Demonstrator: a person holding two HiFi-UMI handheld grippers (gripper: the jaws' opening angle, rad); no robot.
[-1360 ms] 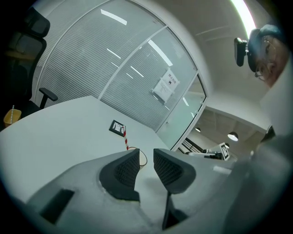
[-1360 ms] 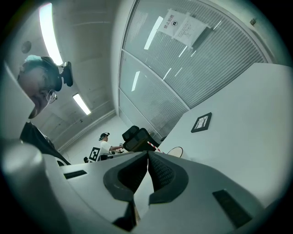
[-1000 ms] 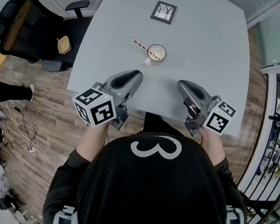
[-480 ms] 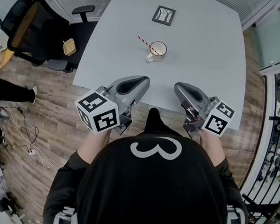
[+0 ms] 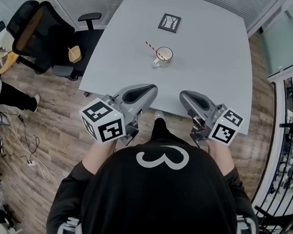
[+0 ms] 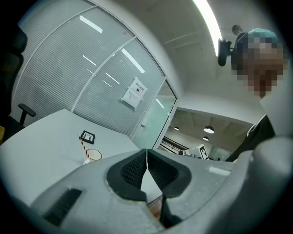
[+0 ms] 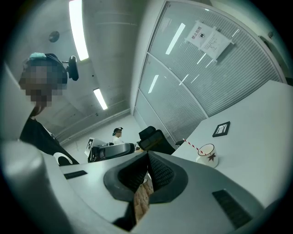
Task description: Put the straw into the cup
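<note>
Closest to the body, at the lower middle of the head view, the left gripper [image 5: 150, 88] and the right gripper [image 5: 185, 94] sit side by side, their tips about at the near edge of the grey table [image 5: 218, 59] and both pointing up the frame. Each gripper's own view shows its dark ribbed pads pressed together along a thin seam with nothing caught between them, so both are fully closed and empty. Further up the frame, well apart from both tips, the white cup [image 5: 164, 54] stands upright on the tabletop with its handle turned toward the lower left. It lies ahead of the gap between the two grippers, a little nearer the left one's line than the right one's. The red-and-white striped straw [image 5: 151, 46] already has its lower end inside the cup. Its long axis slants from the cup's mouth toward the upper left of the frame, leaning on the rim on that side with the free end out over the table. Judging by this, the straw is in place and neither gripper needs to reach forward; a correction, if wanted, would fall to the left gripper, toward whose side the straw leans. Beyond the cup, a small dark framed card [image 5: 169, 22] lies flat near the table's far edge.
</note>
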